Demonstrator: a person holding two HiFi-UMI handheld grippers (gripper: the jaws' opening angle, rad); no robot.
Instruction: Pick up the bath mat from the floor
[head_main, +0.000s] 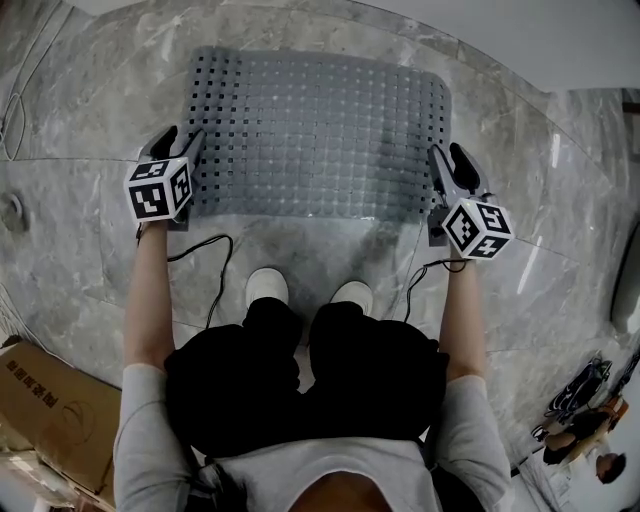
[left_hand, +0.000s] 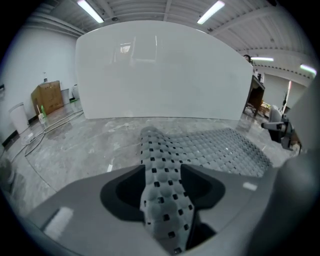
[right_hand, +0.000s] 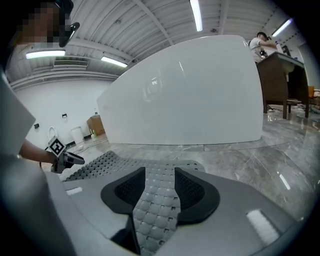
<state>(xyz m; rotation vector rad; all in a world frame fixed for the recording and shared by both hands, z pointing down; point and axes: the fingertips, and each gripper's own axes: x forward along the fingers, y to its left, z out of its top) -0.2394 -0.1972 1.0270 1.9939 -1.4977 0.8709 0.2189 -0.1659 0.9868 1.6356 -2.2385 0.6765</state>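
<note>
Grey veined marble floor (head_main: 90, 250), brown cardboard box (head_main: 45, 400) at the lower left, black cable (head_main: 205, 265) trailing beside white shoes (head_main: 267, 287), tall curved white panel (left_hand: 160, 75), possibly a bathtub side, ceiling strip lights (right_hand: 196, 15), wooden desk (right_hand: 285, 85) far right.

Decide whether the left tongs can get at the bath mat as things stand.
Likely yes: the left tongs sit astride one edge of the bath mat, jaws apart, nothing else between them.

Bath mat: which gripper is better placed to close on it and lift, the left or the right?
Left, slightly. The bath mat rises as a ridge between the open jaws of the left gripper; at the right gripper it lies flatter between them.
</note>
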